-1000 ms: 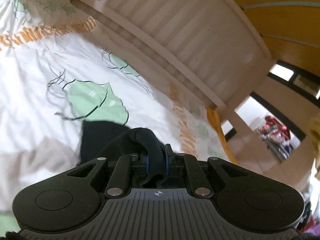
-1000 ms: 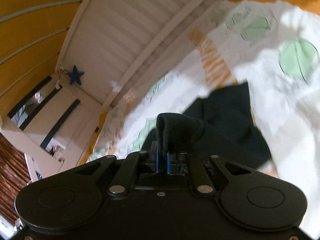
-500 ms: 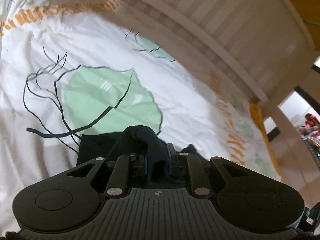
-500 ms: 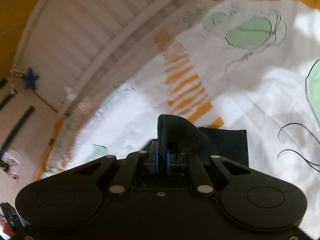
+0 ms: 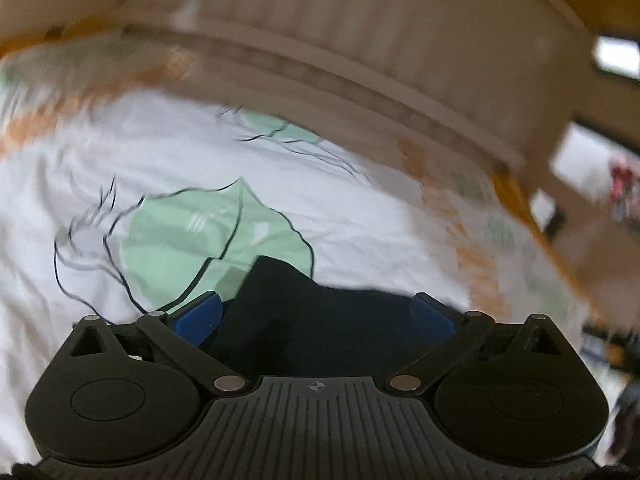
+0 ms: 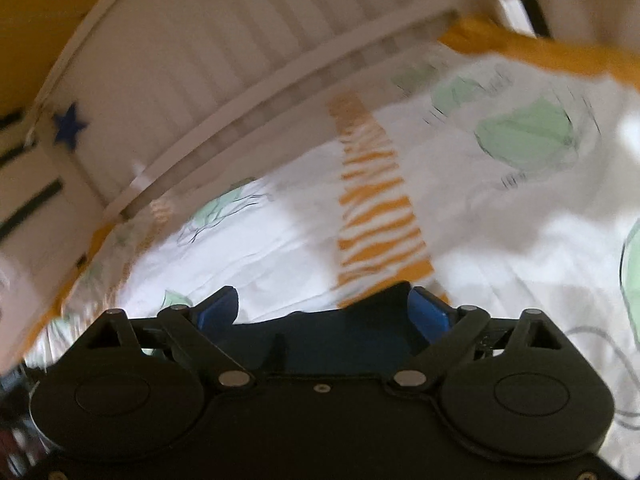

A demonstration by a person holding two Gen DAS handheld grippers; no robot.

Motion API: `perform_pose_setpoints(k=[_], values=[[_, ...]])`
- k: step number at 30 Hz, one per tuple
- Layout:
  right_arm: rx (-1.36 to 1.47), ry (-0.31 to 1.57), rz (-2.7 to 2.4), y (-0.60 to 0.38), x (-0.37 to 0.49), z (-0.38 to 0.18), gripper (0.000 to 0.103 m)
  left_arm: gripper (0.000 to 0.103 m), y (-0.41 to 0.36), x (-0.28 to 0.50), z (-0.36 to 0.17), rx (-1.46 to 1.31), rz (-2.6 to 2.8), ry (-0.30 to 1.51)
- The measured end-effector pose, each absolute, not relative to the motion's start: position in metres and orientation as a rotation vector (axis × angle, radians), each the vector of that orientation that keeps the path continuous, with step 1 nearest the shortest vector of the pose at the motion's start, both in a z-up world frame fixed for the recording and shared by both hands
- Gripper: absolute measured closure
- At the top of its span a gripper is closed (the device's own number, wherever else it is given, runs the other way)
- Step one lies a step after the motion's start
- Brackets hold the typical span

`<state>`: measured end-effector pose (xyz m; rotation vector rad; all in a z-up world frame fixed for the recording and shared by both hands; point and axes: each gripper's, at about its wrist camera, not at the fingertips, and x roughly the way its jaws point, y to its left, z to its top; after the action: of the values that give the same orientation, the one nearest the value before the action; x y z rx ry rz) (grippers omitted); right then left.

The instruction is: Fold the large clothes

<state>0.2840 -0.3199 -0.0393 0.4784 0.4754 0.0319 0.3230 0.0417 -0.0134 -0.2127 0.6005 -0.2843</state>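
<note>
Leaf-printed white bedsheet [image 5: 360, 216] (orange-striped) beside slatted white rail [image 6: 224, 80], orange wall [image 6: 36, 20].

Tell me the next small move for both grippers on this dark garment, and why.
Probably draw both back clear of the cloth. The left gripper and right gripper have just been opening; their blue pads stand wide apart, and the dark garment lies slack between them on the printed bedsheet, no longer pinched. So this fold looks laid down; the frames are blurred.

Dark navy garment [image 5: 320, 320], soft and rumpled, lying on the white leaf-print bedsheet [image 5: 360, 216]
</note>
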Motion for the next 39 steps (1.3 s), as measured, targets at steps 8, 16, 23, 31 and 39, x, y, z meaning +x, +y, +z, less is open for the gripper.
perform_pose_setpoints(k=[8, 16, 23, 31, 39], values=[[0.143, 0.542, 0.153, -0.231, 0.262, -0.040, 0.005, 0.001, -0.020, 0.284, -0.036, 0.102, -0.372, 0.628], [-0.023, 0.670, 0.130, -0.198, 0.294, -0.077, 0.003, 0.000, -0.015, 0.325, -0.081, 0.065, -0.314, 0.777], [0.073, 0.766, 0.006, -0.215, 0.337, -0.093, 0.000, 0.000, -0.014, 0.348, -0.087, 0.037, -0.302, 0.814], [0.145, 0.703, 0.054, -0.235, 0.315, -0.073, 0.001, 0.000, 0.024, 0.333, -0.057, -0.112, -0.335, 0.784], [0.342, 0.641, 0.028, -0.308, 0.263, -0.060, 0.001, 0.000, 0.095, 0.291, -0.053, -0.252, -0.339, 0.828]])
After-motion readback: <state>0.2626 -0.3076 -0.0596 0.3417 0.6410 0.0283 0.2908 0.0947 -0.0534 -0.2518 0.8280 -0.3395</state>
